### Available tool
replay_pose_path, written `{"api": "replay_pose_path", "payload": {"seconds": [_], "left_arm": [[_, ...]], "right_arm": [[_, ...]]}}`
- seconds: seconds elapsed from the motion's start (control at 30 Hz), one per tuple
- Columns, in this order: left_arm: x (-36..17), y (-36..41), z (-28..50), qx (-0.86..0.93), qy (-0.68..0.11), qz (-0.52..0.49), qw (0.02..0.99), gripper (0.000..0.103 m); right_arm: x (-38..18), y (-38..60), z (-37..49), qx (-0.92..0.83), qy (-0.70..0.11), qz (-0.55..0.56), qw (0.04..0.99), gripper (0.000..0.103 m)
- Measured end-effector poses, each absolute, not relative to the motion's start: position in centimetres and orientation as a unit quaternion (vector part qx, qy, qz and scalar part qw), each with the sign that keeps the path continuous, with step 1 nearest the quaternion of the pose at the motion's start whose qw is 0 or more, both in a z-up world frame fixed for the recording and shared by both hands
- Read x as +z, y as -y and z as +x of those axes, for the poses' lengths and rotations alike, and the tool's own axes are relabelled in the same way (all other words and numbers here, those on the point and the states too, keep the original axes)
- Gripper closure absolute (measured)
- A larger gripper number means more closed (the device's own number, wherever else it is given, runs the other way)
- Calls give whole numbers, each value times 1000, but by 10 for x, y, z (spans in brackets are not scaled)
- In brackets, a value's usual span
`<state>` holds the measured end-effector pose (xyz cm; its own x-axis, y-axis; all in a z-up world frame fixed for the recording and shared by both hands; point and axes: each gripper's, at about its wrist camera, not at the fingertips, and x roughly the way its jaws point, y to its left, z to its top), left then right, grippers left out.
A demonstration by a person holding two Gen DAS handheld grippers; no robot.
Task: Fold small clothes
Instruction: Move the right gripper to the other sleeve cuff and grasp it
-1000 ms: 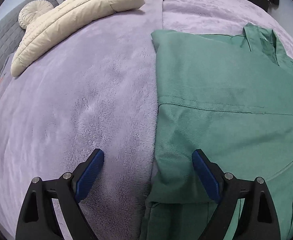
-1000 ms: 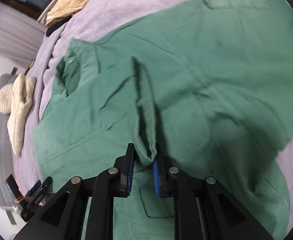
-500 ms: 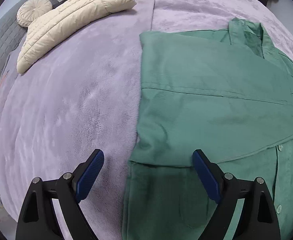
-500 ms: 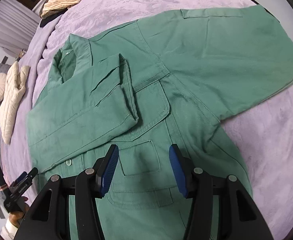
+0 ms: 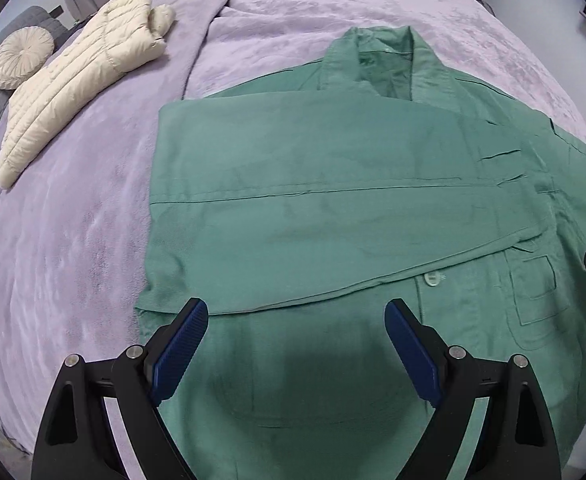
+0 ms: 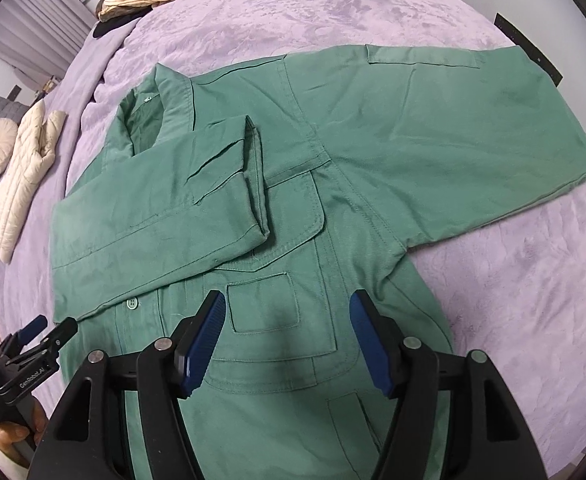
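green cotton shirt half folded, one sleeve in and one sleeve still out

green button-front cotton shirt (image 6: 333,208) is lying face up on the lilac plush bedspread (image 6: 513,280), collar pointing away toward the far side of the bed. its one long sleeve (image 6: 153,216) is lying folded across the chest, cuff resting near the placket, so that side is narrowing into a tidy edge. the other long sleeve (image 6: 453,120) is spreading out flat over the bedspread, probably the next part needing to come in. the right gripper (image 6: 287,344) is hovering over the chest pockets, its blue-padded fingers opening with nothing between them. the left gripper (image 5: 297,346) is hanging above the lower front, fingers standing wide apart and empty. a cream quilted puffer jacket (image 5: 77,80) is lying well apart, beside a round pleated cushion (image 5: 21,58).
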<state>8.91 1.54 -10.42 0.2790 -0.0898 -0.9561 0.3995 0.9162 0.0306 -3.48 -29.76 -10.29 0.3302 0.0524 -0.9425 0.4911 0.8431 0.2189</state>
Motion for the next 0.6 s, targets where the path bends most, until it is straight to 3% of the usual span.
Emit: {"api": "replay_pose_path", "payload": {"seconds": [0.2, 0.27, 0.33, 0.6], "left_arm": [[-95, 16, 81, -176, -573, 130, 790, 12], [-93, 24, 80, -181, -571, 130, 790, 12], [-94, 34, 80, -178, -572, 136, 789, 0], [-98, 69, 72, -183, -574, 161, 781, 0]], "right_arm": [[-101, 307, -40, -143, -564, 235, 778, 34], [-101, 310, -41, -145, -565, 233, 778, 30], [-101, 314, -43, -145, -564, 233, 779, 24], [-103, 331, -50, -155, -565, 222, 780, 22]]}}
